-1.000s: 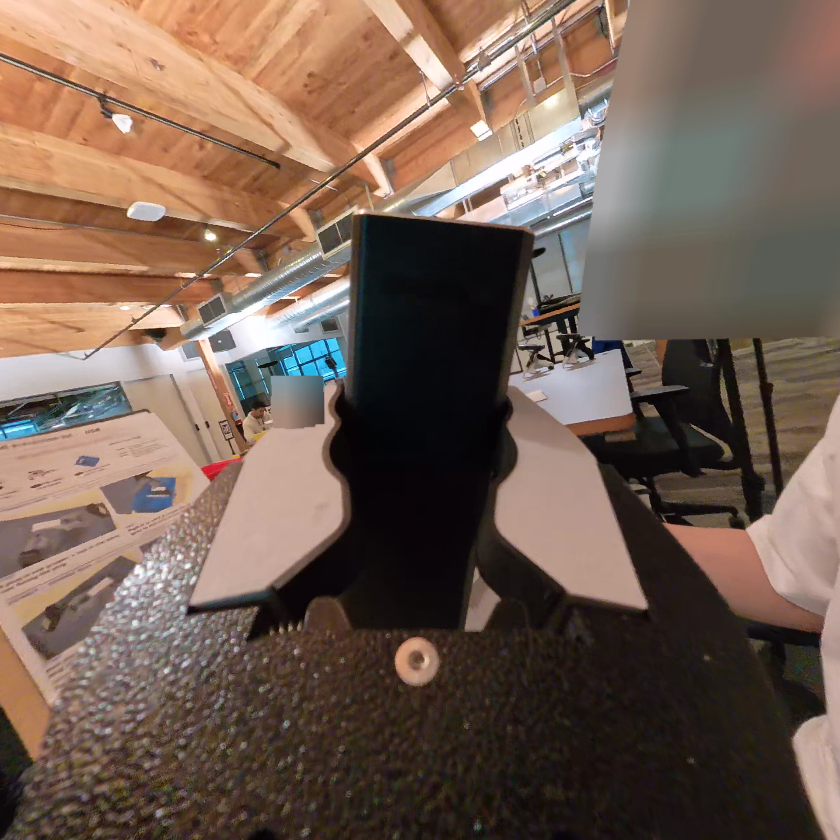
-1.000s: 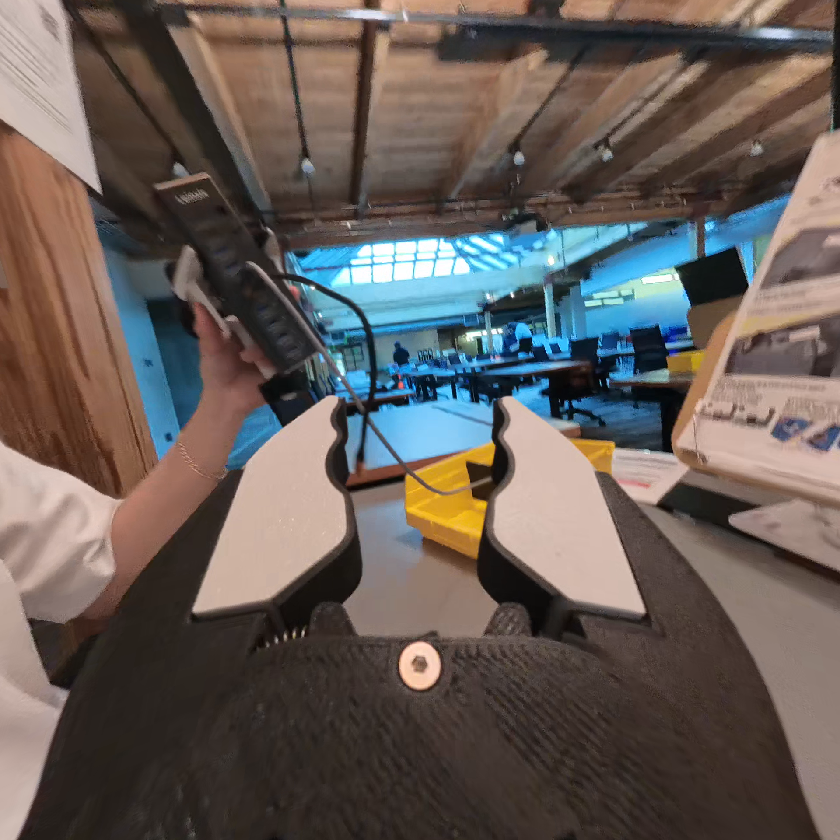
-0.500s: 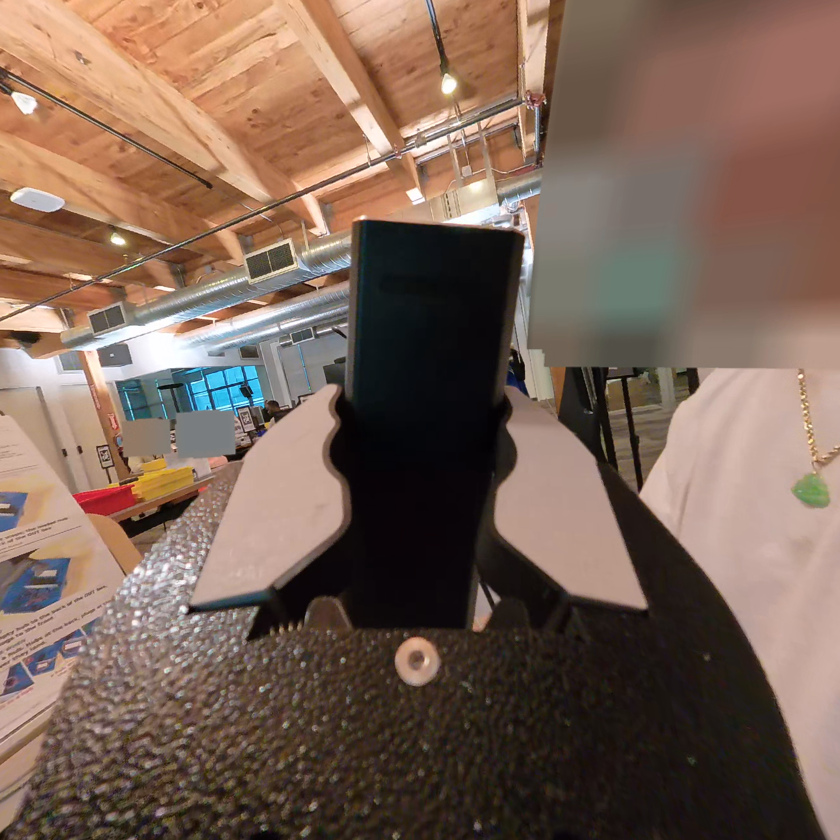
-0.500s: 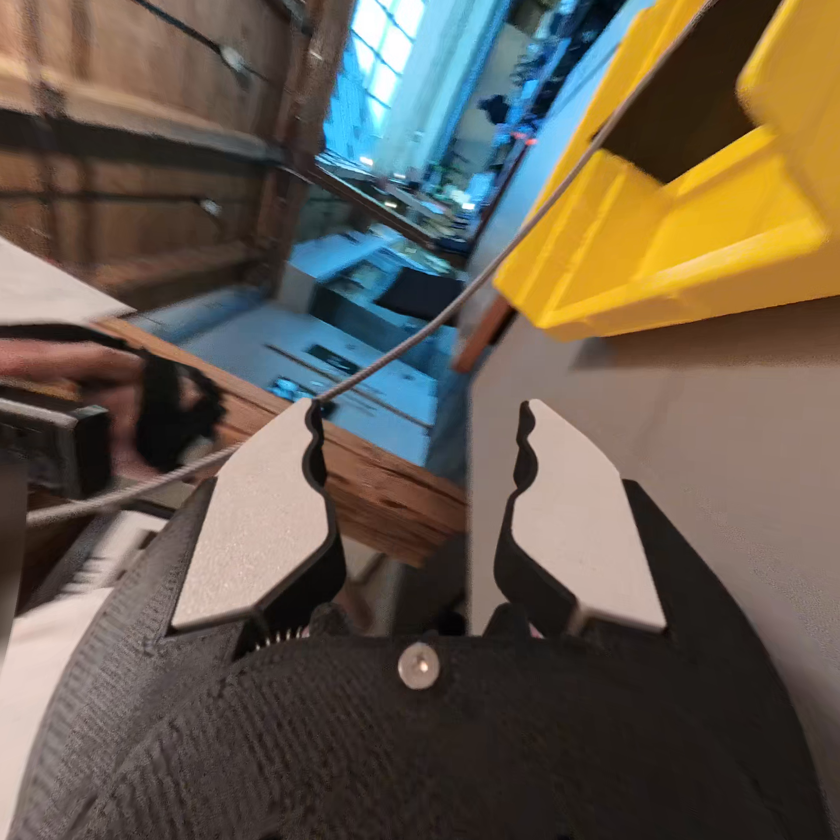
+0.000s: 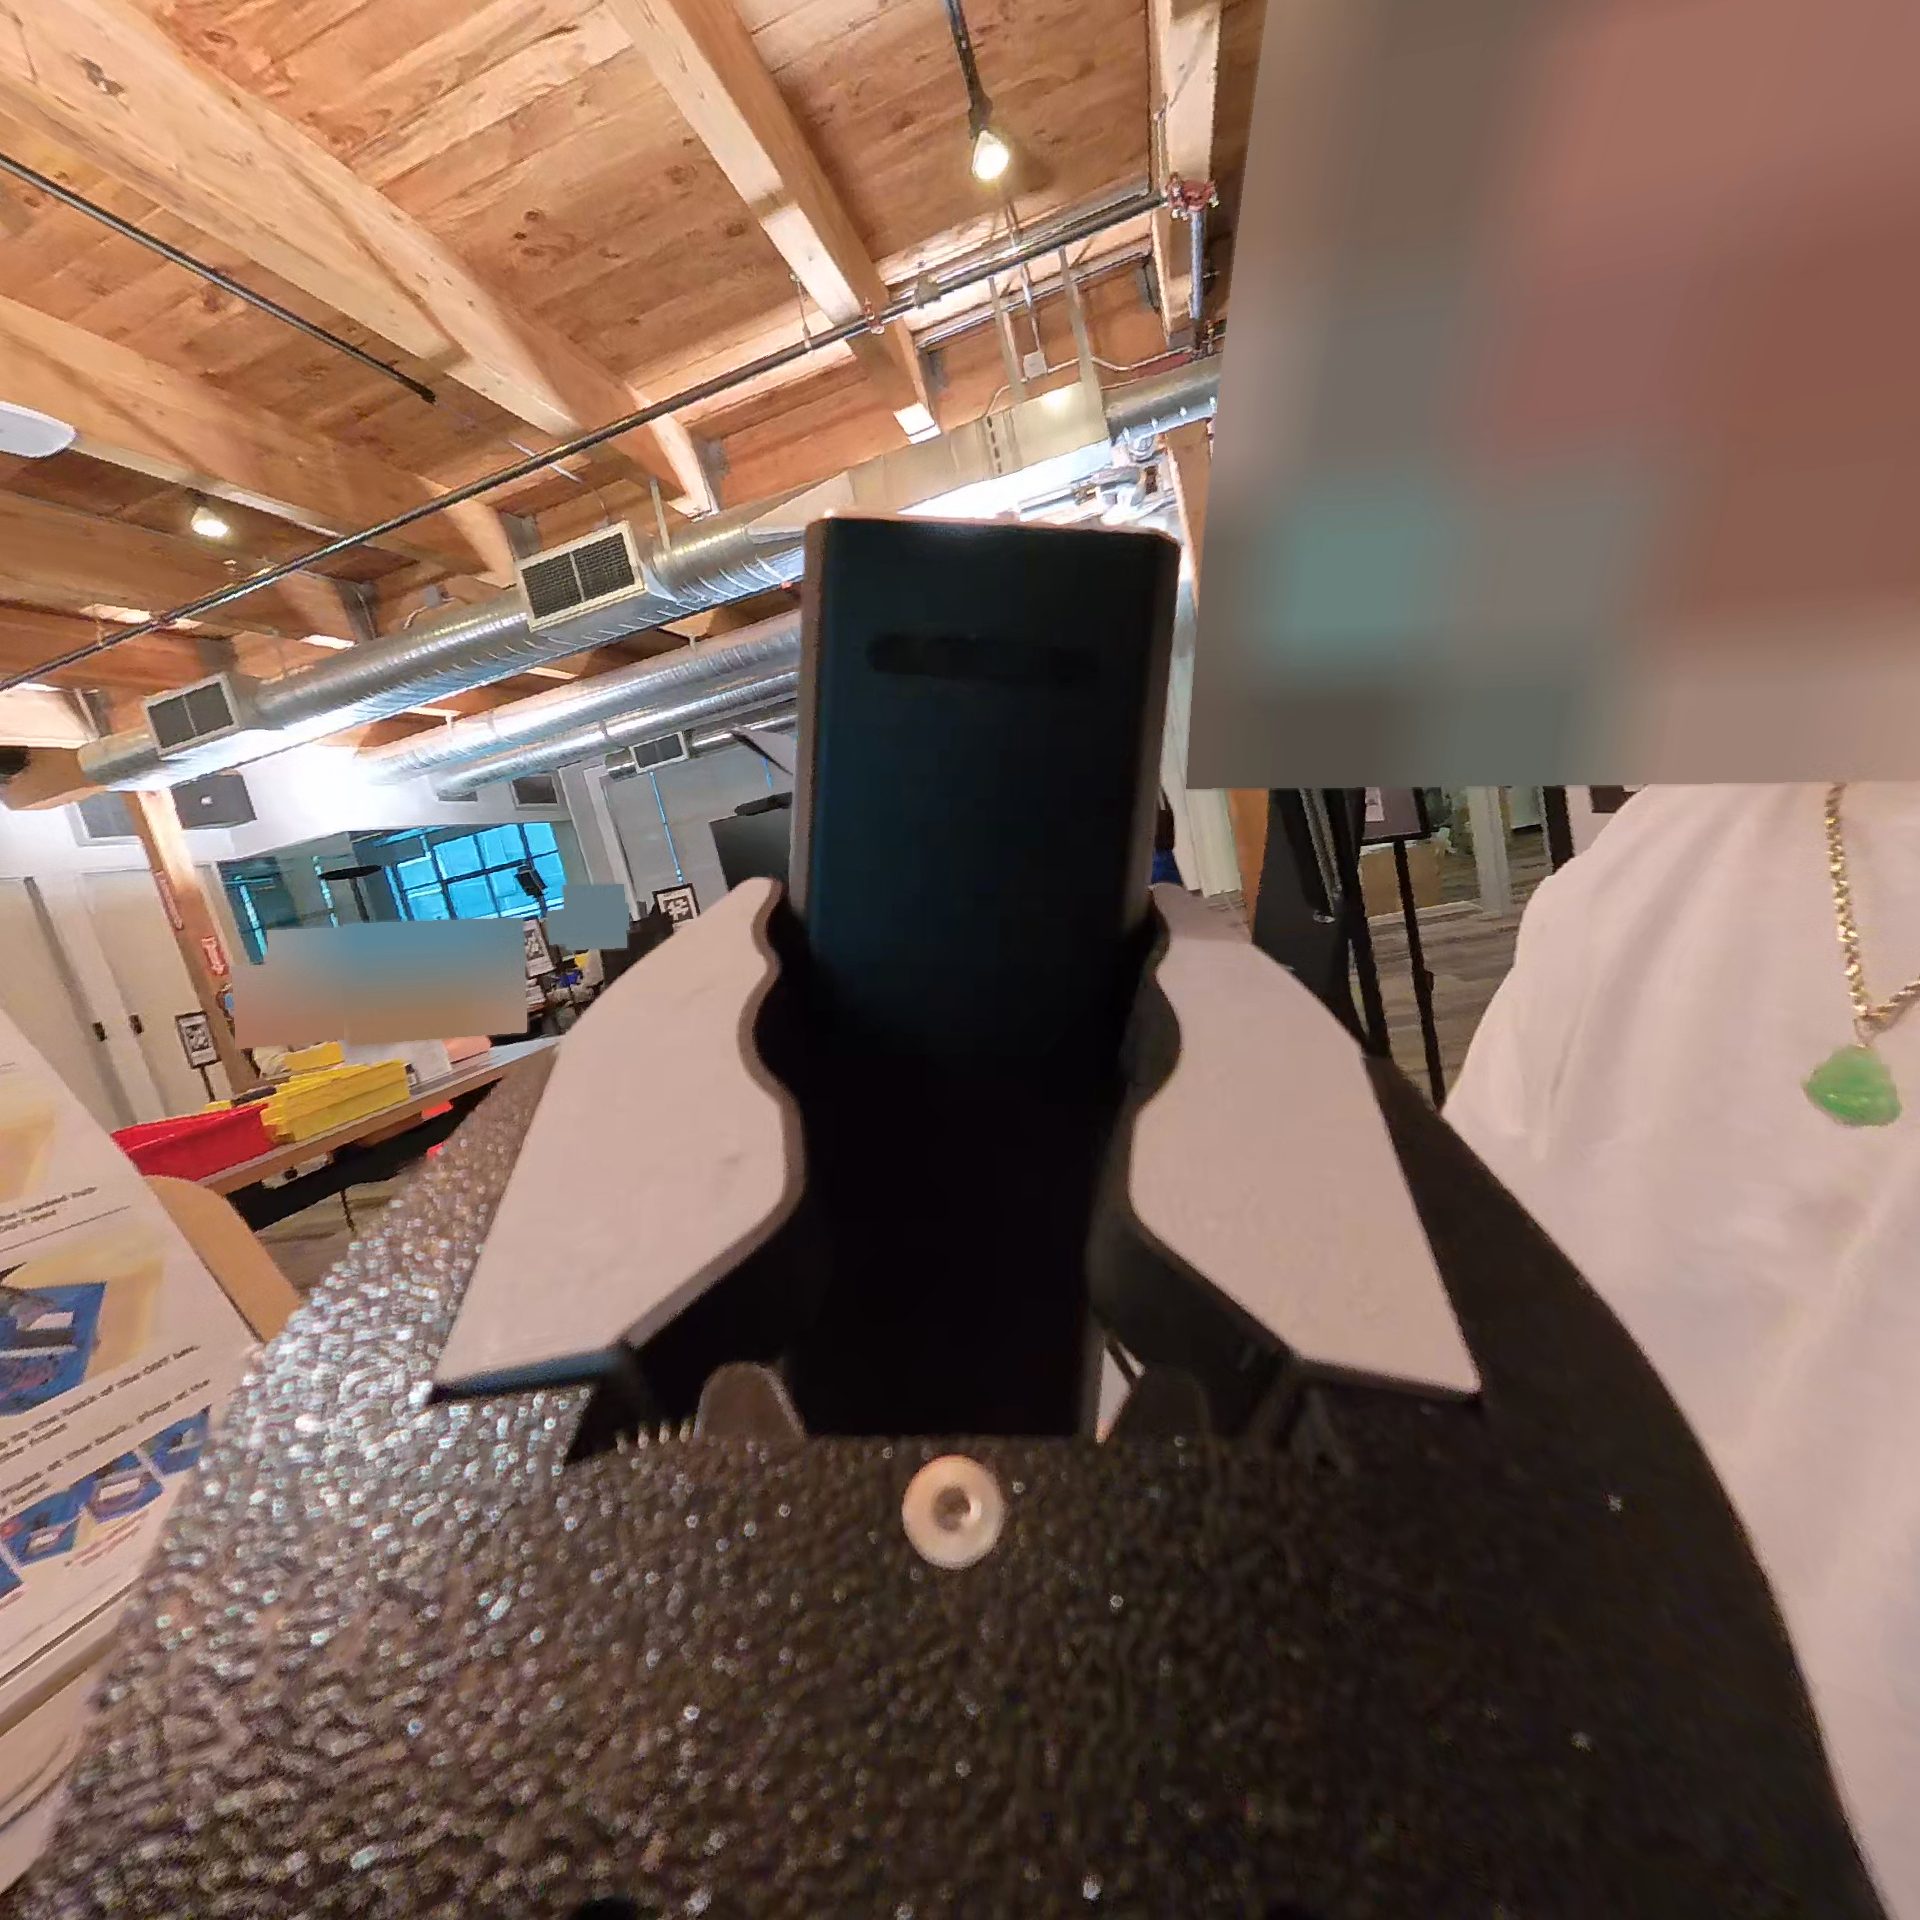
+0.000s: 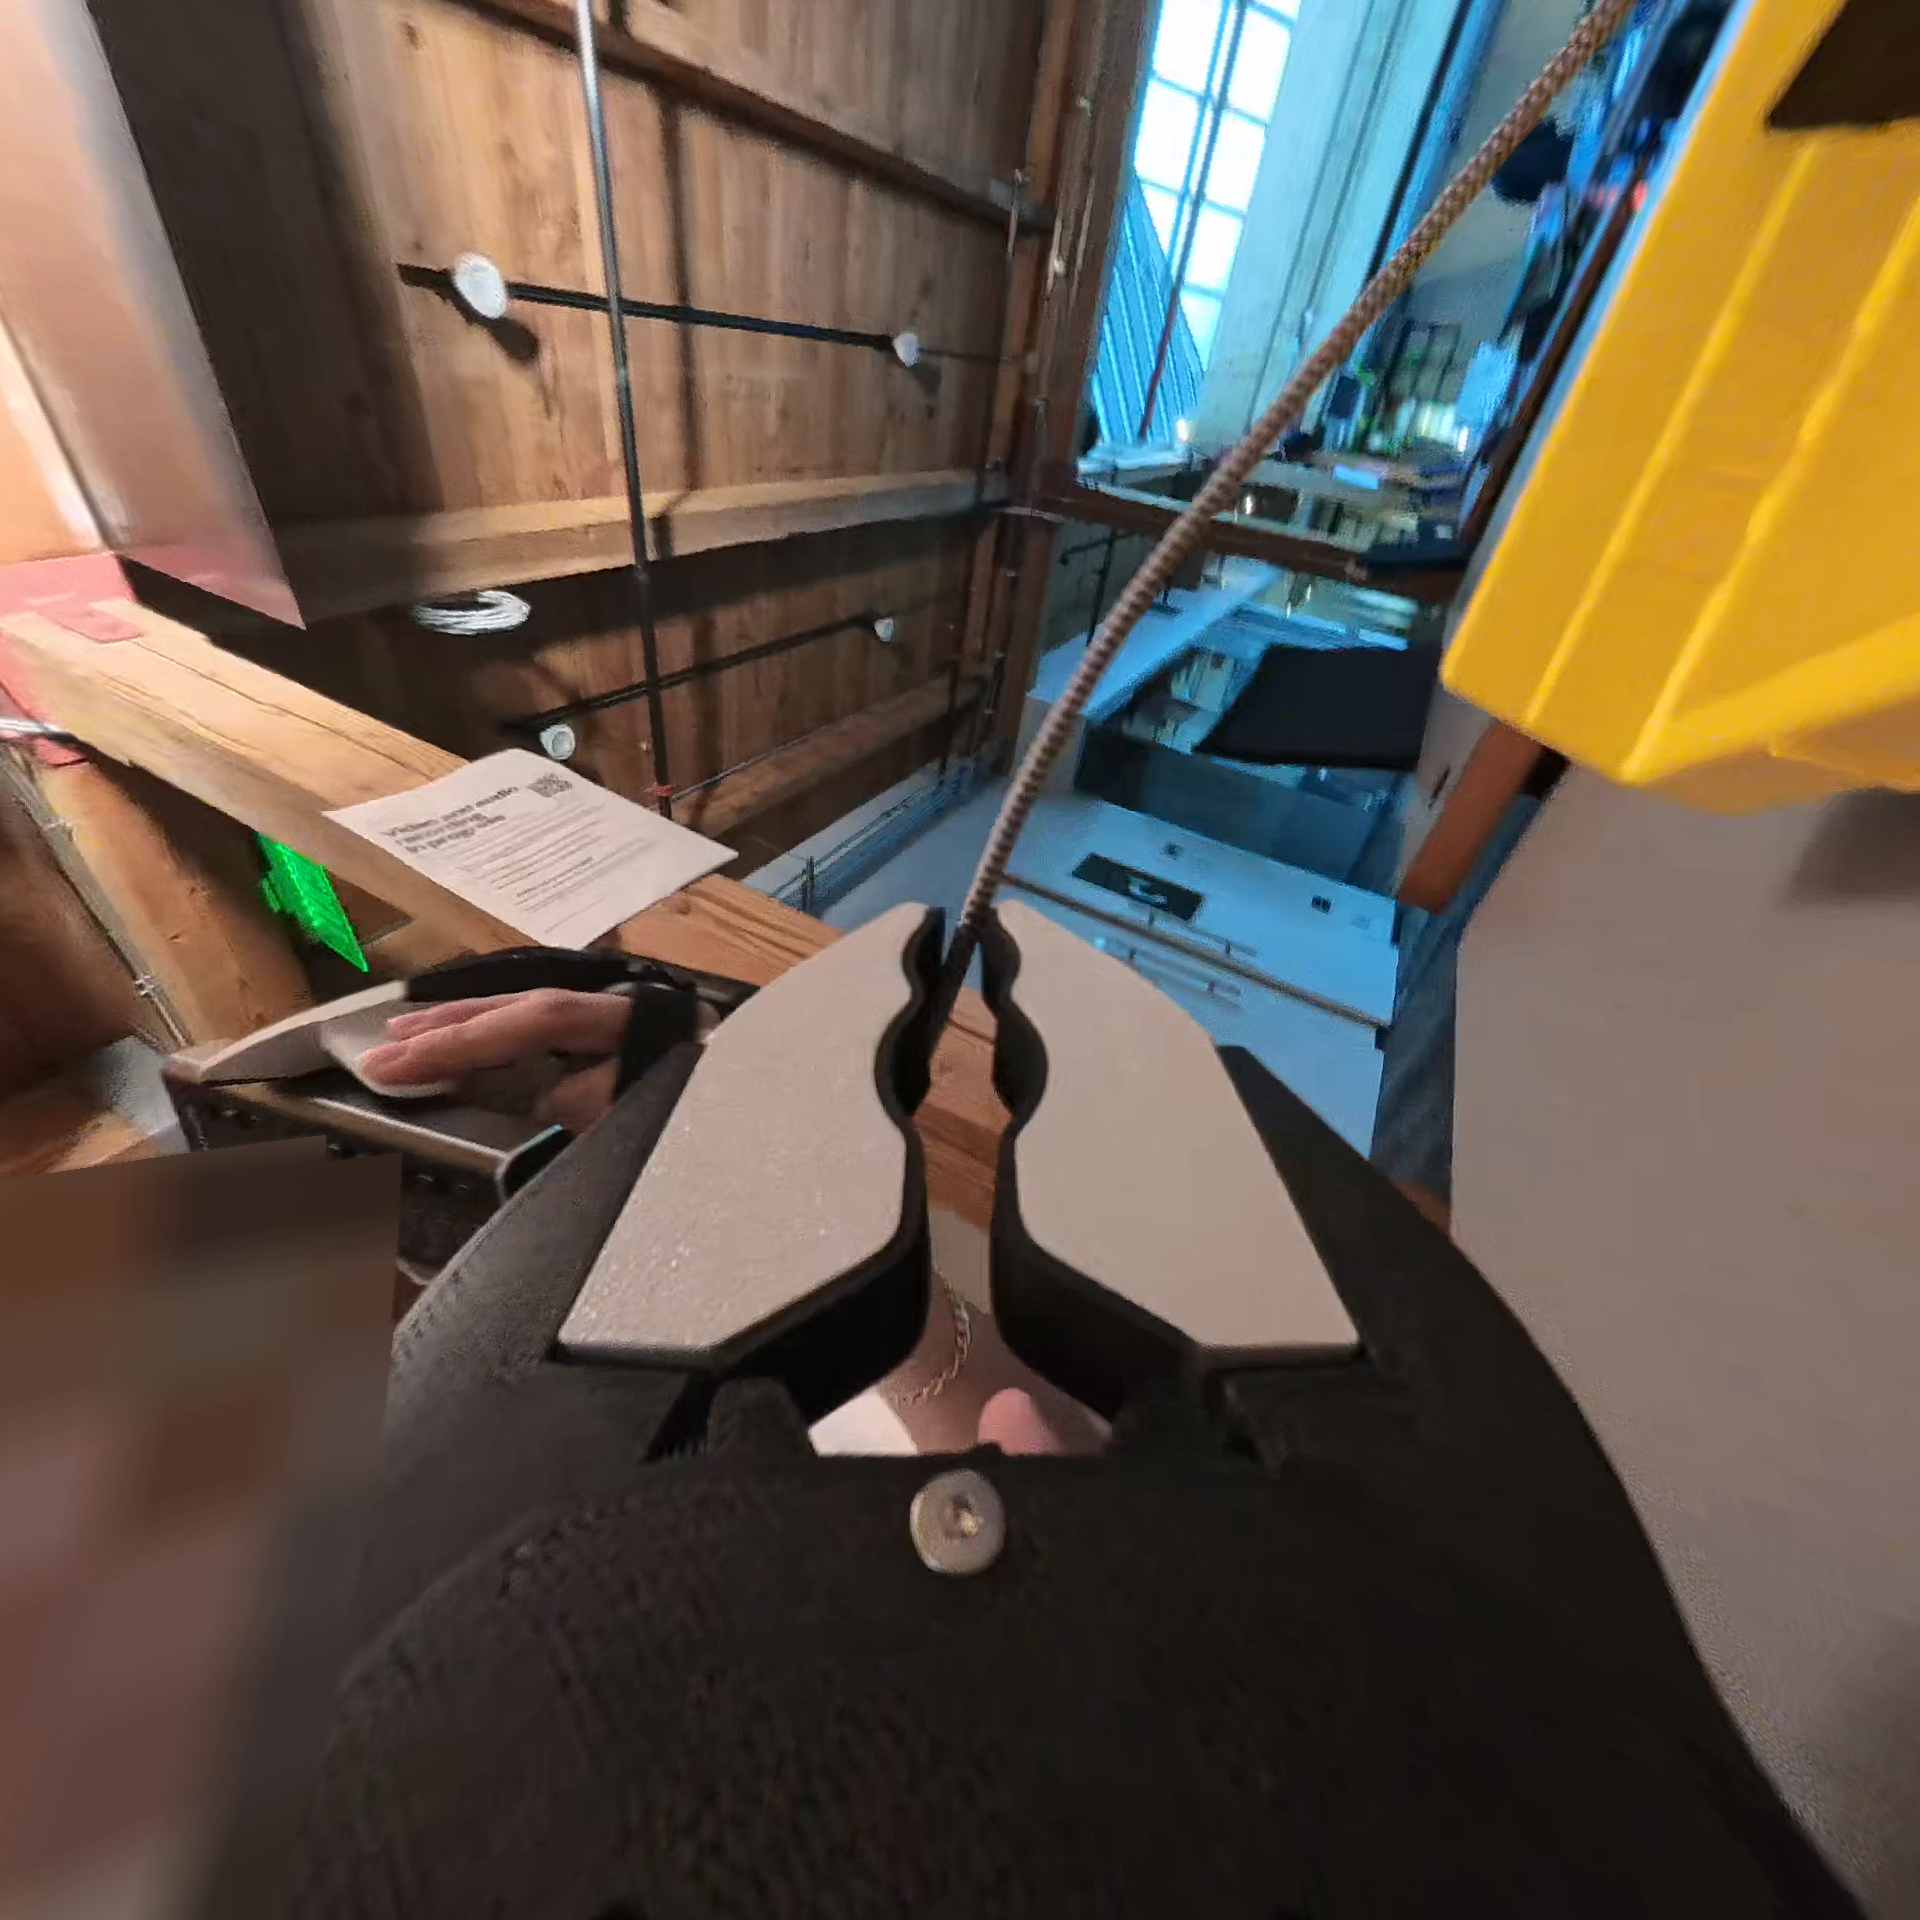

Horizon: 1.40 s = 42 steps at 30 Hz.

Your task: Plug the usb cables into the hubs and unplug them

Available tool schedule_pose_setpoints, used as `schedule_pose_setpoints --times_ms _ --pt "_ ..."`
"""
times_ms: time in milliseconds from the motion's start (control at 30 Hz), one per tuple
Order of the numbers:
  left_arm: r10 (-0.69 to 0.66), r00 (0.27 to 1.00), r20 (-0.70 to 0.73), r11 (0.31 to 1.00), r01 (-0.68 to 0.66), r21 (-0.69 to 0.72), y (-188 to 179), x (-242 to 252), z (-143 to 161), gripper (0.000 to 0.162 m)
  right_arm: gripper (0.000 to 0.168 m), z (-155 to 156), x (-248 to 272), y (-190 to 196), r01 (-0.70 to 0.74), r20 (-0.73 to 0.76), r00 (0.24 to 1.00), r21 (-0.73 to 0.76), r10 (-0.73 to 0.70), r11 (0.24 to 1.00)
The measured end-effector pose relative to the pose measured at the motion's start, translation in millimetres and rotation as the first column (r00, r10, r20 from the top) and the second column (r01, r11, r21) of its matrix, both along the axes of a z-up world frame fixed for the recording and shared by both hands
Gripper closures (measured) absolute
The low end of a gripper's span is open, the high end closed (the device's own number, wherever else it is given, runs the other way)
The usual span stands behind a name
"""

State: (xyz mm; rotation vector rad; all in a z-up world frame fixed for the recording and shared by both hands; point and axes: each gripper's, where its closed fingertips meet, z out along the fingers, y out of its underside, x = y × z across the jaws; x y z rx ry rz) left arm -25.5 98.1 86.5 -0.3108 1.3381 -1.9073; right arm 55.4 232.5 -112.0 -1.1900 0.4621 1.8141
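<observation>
My left gripper [image 5: 961, 914] is shut on a black USB hub [image 5: 977, 831]. It holds the hub upright in the air, pointing towards the wooden ceiling; no ports or cables show on this face. My right gripper [image 6: 961, 930] is rolled on its side, and its fingertips are shut on a thin braided USB cable [image 6: 1195, 520]. The cable runs taut up and to the right towards a yellow bin [image 6: 1714, 468]. Its plug is hidden. In the right wrist view a hand [image 6: 499, 1034] holds the other gripper at the left.
A person in a white shirt [image 5: 1662, 1299] with a green pendant is close on the right of the left wrist view. Printed sheets [image 5: 83, 1351] stand at its left. A grey table top [image 6: 1662, 1195] and a wooden beam with a paper sheet [image 6: 540, 842] flank my right gripper. Spacing between my two grippers at the tips: around 25 centimetres.
My right gripper has gone from open to shut on the cable and has rolled further onto its side. My left gripper, still holding the hub, has turned slightly towards the person.
</observation>
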Motion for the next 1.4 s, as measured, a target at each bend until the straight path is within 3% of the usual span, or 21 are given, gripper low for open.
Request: schedule_pose_setpoints --times_ms 167,267,400,467,533,600,667,733,800,933,1033,1100,1167,1267,1333,1400 --pt "0.113 0.993 -0.046 0.993 -0.111 0.037 12.2 1.8 -15.3 0.102 0.165 47.6 24.2 -15.8 0.148 0.306 0.929 0.208 -0.208 0.967" --pt "0.154 0.985 -0.079 0.988 -0.152 0.032 19.5 4.1 -27.9 0.102 0.165 100.7 49.9 -23.1 0.187 0.499 0.79 0.356 -0.355 0.916" --pt "0.206 0.975 -0.077 0.977 -0.21 -0.041 33.5 8.5 -38.3 0.102 0.165 184.5 49.8 -42.4 0.043 0.737 0.371 0.594 -0.565 0.803" --pt "0.234 0.969 -0.076 0.968 -0.239 -0.074 41.6 12.0 -41.1 0.099 0.165 228.2 43.9 -59.5 -0.031 0.704 0.136 0.707 -0.697 0.707" --pt "0.236 0.969 -0.068 0.964 -0.242 -0.107 44.5 14.0 -41.0 0.102 0.164 269.8 34.9 -88.1 -0.07 0.573 -0.053 0.815 -0.818 0.576" --pt "0.212 0.976 -0.058 0.967 -0.218 -0.134 43.1 14.7 -39.7 0.099 0.165 293.5 48.8 -111.2 0.045 0.487 -0.287 0.867 -0.825 0.497" --pt "0.184 0.981 -0.054 0.97 -0.19 -0.151 41.6 17.0 -38.5 0.099 0.165 286.1 72.6 -126.2 0.155 0.515 -0.451 0.85 -0.729 0.504" --pt "0.169 0.983 -0.064 0.971 -0.178 -0.158 40.3 21.8 -39.0 0.099 0.165 255.7 91.2 -130.5 0.256 0.63 -0.427 0.772 -0.648 0.582" --pt "0.172 0.982 -0.076 0.972 -0.182 -0.151 39.1 27.5 -40.4 0.1 0.165 217.0 106.6 -129.3 0.327 0.736 -0.315 0.676 -0.599 0.66" --pt "0.155 0.985 -0.076 0.975 -0.165 -0.151 34.2 32.9 -40.2 0.099 0.164 93.9 133.3 -123.1 0.341 0.956 -0.103 0.292 -0.273 0.893" --pt "0.119 0.99 -0.072 0.975 -0.131 -0.179 33.2 38.6 -41.9 0.099 0.157 14.6 132.7 -126.4 0.274 0.998 0.058 0.022 -0.04 0.961" --pt "0.091 0.992 -0.085 0.97 -0.108 -0.216 35.9 46.5 -46.2 0.101 0.137 -27.8 125.3 -136.2 0.205 0.986 0.109 -0.149 0.129 0.967" --pt "0.071 0.991 -0.112 0.963 -0.098 -0.253 40.1 56.7 -52.8 0.101 0.114 -61.7 126.2 -158.9 0.183 0.945 0.068 -0.327 0.32 0.927" --pt "0.063 0.984 -0.169 0.957 -0.108 -0.269 45.9 71.9 -67.4 0.099 0.092 -78.8 154.1 -191.2 0.297 0.911 -0.148 -0.329 0.384 0.896" --pt "0.069 0.975 -0.212 0.959 -0.123 -0.254 47.9 79.9 -78.7 0.099 0.084 -66.7 174.7 -201.4 0.385 0.922 -0.271 -0.161 0.278 0.909" --pt "0.076 0.965 -0.251 0.967 -0.133 -0.219 46.2 87.8 -90.8 0.101 0.082 -44.8 168.4 -204.5 0.381 0.956 -0.276 0.013 0.101 0.925"
